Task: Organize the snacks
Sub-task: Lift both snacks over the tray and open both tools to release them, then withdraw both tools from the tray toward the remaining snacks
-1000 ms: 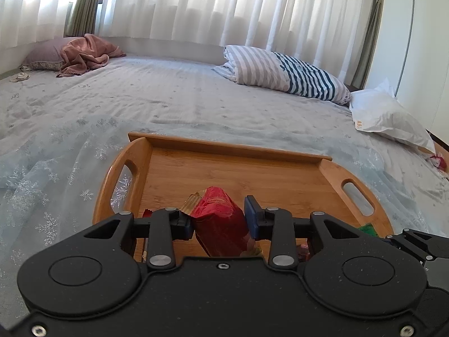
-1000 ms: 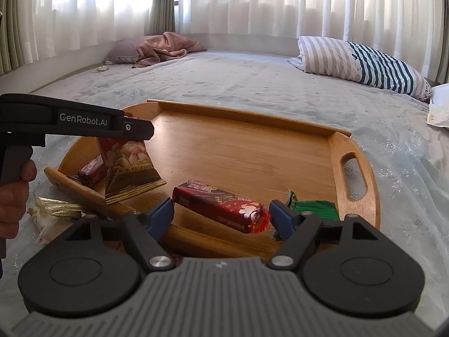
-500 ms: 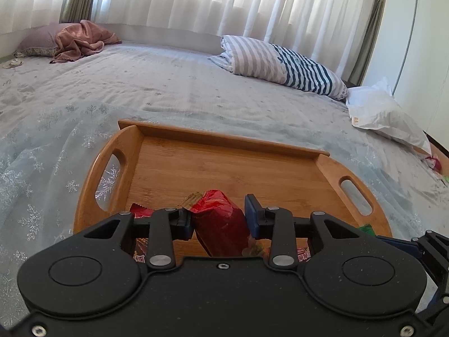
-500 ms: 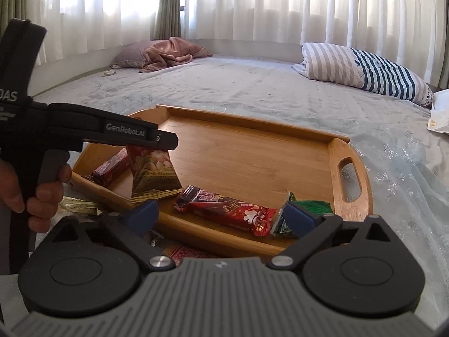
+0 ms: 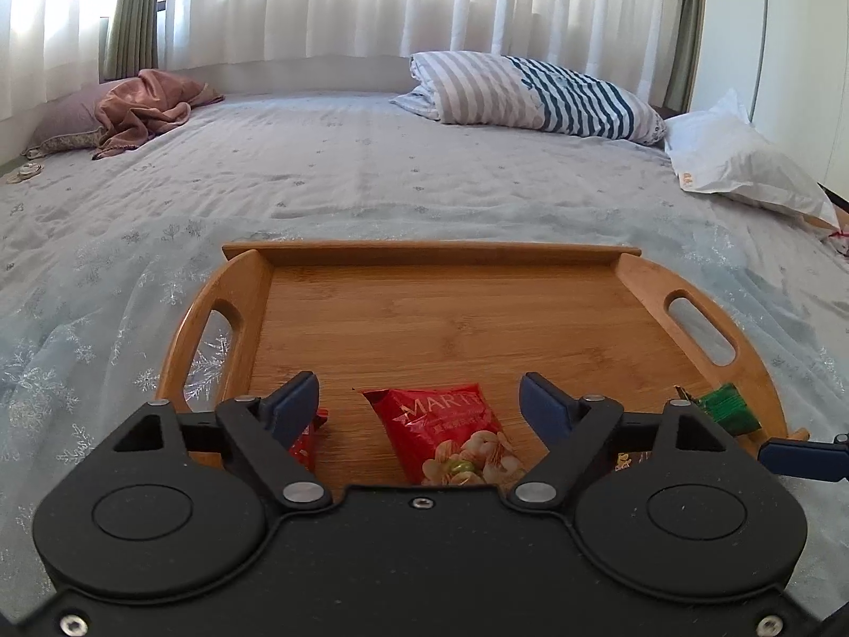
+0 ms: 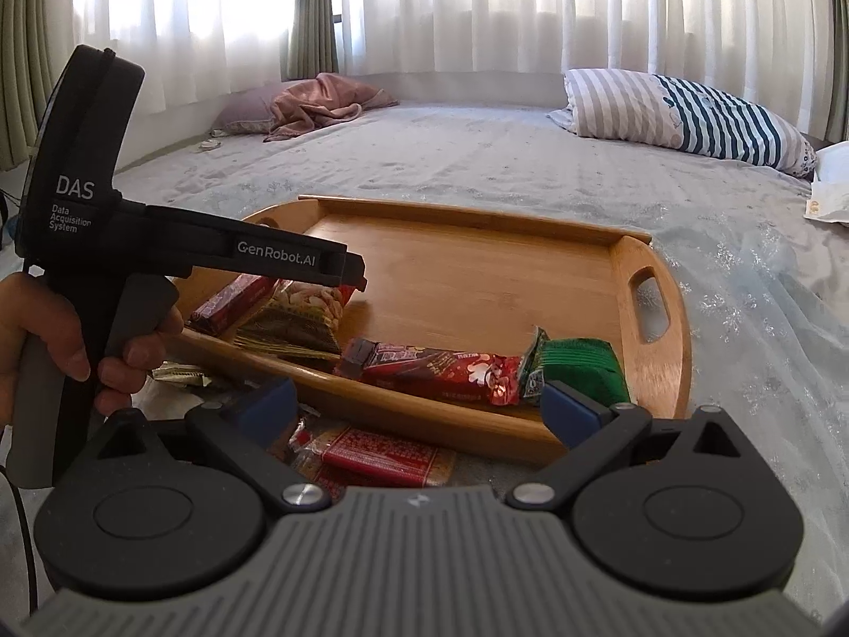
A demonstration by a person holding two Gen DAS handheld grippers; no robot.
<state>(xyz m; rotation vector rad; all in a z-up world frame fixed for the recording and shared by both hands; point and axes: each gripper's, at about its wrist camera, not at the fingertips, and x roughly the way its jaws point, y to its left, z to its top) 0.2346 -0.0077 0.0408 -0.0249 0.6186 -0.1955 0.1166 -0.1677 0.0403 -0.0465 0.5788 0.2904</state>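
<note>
A wooden tray [image 5: 440, 318] lies on the bed. My left gripper [image 5: 419, 393] hovers over its near edge with its jaws opening. A red nut bag [image 5: 451, 430] lies flat on the tray between them, untouched by the pads. A small red bar [image 5: 305, 443] sits by the left finger and a green packet [image 5: 724, 414] at the right. In the right wrist view my right gripper [image 6: 416, 406] stands wide open in front of the tray [image 6: 658, 371], holding nothing. Beyond it lie a long red bar [image 6: 440, 369], the green packet [image 6: 578, 366] and the nut bag [image 6: 297, 318].
A flat red packet [image 6: 387, 456] and a golden wrapper [image 6: 178, 374] lie on the bedsheet in front of the tray. A hand [image 6: 58, 339] holds the left gripper's handle. A striped pillow [image 5: 536, 93], a white bag [image 5: 737, 159] and a pink blanket [image 5: 143, 106] lie farther back.
The left jaws have sprung apart and let go of the red nut bag, which now lies flat on the tray. The right jaws have widened and drawn back from the long red bar.
</note>
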